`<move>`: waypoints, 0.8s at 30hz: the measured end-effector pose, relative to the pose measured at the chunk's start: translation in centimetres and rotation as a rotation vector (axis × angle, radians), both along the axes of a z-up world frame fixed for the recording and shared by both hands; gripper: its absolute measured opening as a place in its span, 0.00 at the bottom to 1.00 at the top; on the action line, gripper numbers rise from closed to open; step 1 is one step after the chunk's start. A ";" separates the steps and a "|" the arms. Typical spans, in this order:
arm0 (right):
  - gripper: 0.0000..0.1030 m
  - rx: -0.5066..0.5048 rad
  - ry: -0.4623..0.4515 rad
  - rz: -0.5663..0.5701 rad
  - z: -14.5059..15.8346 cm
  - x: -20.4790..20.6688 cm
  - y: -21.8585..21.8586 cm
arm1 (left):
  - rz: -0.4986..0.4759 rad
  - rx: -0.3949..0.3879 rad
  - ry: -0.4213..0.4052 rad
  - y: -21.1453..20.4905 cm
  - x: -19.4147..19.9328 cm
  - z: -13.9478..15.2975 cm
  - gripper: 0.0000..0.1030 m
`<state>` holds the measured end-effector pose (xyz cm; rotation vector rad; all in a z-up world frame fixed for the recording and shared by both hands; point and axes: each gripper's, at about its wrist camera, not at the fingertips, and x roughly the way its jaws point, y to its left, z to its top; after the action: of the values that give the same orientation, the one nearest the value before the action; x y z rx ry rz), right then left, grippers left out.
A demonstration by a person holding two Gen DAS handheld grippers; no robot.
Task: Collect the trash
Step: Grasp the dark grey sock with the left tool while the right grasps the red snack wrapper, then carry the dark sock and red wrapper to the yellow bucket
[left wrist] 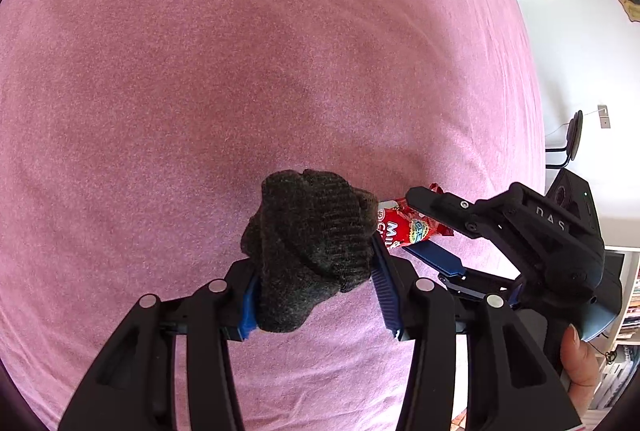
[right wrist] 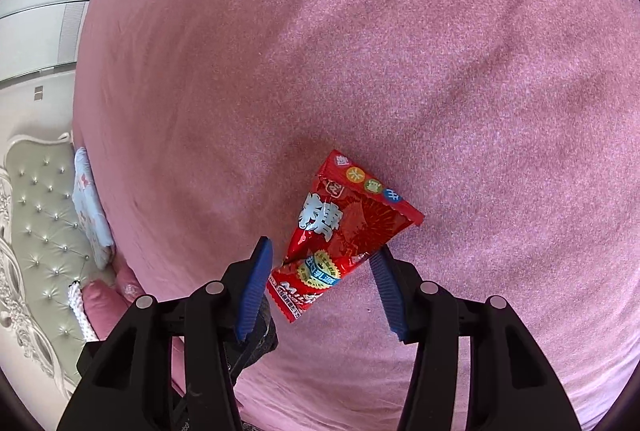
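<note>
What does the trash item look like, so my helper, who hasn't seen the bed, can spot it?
On the wide pink bedspread, look between the right gripper's blue fingers. There lies a crinkled red snack wrapper with white lettering and coloured dots. Its neighbour, the dark knitted sock in the left gripper, is dull fabric, not glossy.

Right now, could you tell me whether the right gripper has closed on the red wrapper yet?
Not yet. The right gripper is open: its blue pads flank the red wrapper with gaps on both sides, on the pink blanket.
</note>
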<state>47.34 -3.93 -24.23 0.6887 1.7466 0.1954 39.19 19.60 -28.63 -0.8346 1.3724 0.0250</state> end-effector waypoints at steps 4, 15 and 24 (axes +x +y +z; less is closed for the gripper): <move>0.33 -0.119 -0.044 0.126 0.5 0.2 2.1 | 0.004 -0.004 0.015 -0.5 -1.0 -0.3 0.46; 0.25 -0.078 -0.171 0.473 4.0 -8.0 3.1 | -0.013 -0.066 0.051 -3.0 -9.0 0.0 0.46; 0.25 -0.042 -0.116 0.532 5.9 -18.2 -1.2 | -0.091 -0.093 0.104 -8.6 -17.9 0.4 0.46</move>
<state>29.11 -5.13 -18.30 0.1636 1.7843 0.5494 21.31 10.96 -28.23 -0.8575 1.5172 -0.0676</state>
